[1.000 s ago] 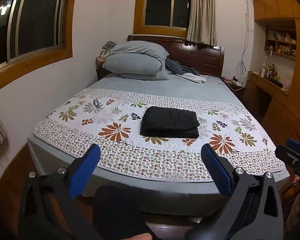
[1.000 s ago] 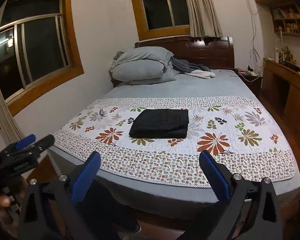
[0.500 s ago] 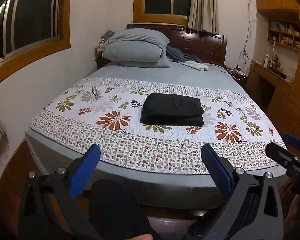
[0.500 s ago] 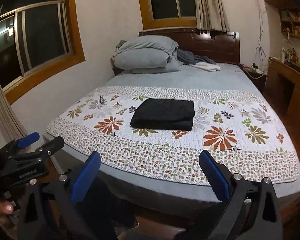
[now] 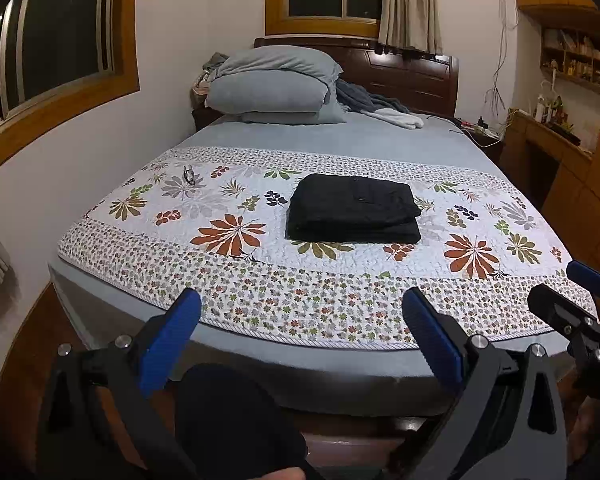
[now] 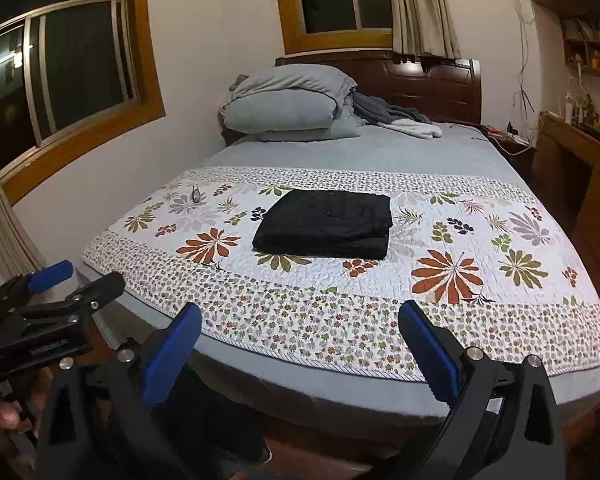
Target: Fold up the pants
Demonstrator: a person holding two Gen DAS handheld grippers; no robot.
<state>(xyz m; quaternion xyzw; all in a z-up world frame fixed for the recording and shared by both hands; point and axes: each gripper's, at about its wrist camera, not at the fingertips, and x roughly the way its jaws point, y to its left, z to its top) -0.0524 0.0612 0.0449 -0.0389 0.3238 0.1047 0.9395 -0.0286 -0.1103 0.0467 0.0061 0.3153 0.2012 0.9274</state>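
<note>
Pants (image 5: 354, 208), black and folded into a thick soft rectangle, lie at the middle of the floral quilt (image 5: 236, 272). Left wrist view: the left gripper (image 5: 300, 340), released and empty, has drawn closer to the quilt's near edge; folding looks done. Right wrist view: the right gripper (image 6: 300, 340), also released, hangs short of that edge.

Both wrist views face the headboard from beyond the bed (image 5: 260, 364) foot — set back, sharing the whole quilt (image 6: 440, 240)
</note>
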